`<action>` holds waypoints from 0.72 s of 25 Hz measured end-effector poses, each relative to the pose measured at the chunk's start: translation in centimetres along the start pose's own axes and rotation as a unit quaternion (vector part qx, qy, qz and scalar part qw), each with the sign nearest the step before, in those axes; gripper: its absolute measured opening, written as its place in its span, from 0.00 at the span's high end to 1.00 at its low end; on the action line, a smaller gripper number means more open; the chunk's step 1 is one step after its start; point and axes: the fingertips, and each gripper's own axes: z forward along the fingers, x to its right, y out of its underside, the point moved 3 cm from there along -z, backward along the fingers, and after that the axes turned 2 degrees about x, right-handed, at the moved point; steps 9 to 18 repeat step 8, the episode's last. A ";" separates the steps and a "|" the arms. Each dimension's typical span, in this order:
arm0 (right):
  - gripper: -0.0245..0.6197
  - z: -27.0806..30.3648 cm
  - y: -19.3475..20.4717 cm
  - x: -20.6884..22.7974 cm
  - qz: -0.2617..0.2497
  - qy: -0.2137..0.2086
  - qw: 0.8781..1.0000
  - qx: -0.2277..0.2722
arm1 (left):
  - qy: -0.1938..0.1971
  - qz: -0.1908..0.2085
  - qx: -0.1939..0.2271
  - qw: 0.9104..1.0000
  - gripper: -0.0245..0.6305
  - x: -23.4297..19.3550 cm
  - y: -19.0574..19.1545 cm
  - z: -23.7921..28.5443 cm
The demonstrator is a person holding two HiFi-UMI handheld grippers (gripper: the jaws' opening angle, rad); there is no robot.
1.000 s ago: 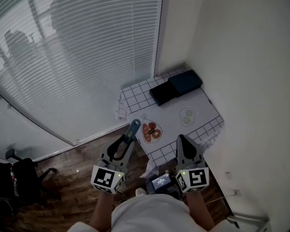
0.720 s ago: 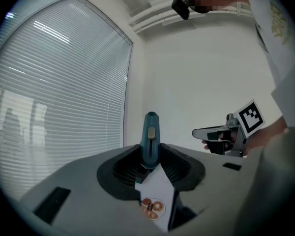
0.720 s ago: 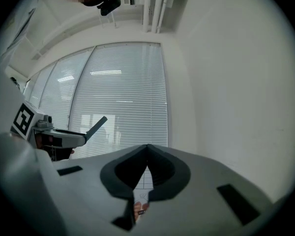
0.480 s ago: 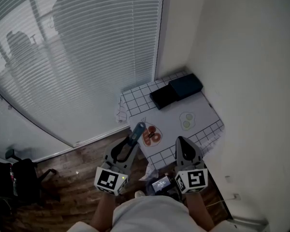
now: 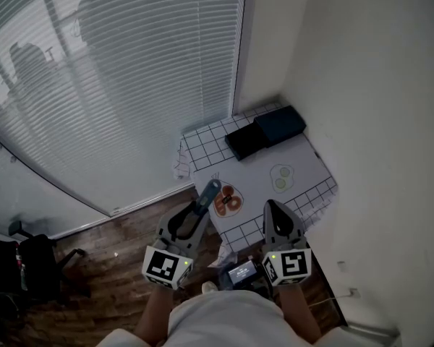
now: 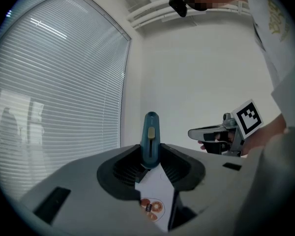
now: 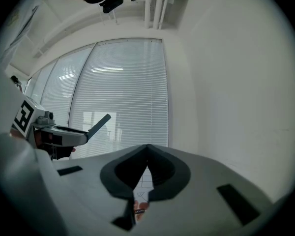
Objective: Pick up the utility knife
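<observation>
One end of the teal utility knife [image 6: 150,132] sits clamped in my left tongs [image 6: 151,151], held clear of the tabletop [image 5: 304,161], so the pick-up looks done. My right tongs [image 7: 147,147] are closed on nothing, idle alongside since one grip seems enough.

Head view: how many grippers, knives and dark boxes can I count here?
Grippers: 2 (left gripper, right gripper)
Utility knife: 1, clamped in the left gripper
Dark boxes: 2 (black box, dark blue box)
Total: 5
</observation>
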 end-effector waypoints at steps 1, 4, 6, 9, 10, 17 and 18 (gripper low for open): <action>0.95 0.1 0.1 0.1 0.000 0.001 1.000 0.000 | 0.000 0.001 -0.001 1.000 0.76 0.0 0.1 0.2; 0.95 0.5 0.2 0.4 0.000 0.001 1.000 -0.001 | -0.001 0.004 -0.004 1.000 0.76 -0.3 0.3 0.7; 0.95 0.8 0.5 0.6 0.001 0.001 1.000 -0.001 | -0.001 0.008 -0.007 1.000 0.76 -0.5 0.6 0.9; 0.95 1.0 0.7 0.9 0.001 0.001 1.000 -0.001 | -0.003 0.010 -0.014 1.000 0.76 -0.7 0.9 1.2; 0.95 1.0 0.7 0.9 0.001 0.001 1.000 -0.001 | -0.003 0.010 -0.014 1.000 0.76 -0.7 0.9 1.2; 0.95 1.0 0.7 0.9 0.001 0.001 1.000 -0.001 | -0.003 0.010 -0.014 1.000 0.76 -0.7 0.9 1.2; 0.95 1.0 0.7 0.9 0.001 0.001 1.000 -0.001 | -0.003 0.010 -0.014 1.000 0.76 -0.7 0.9 1.2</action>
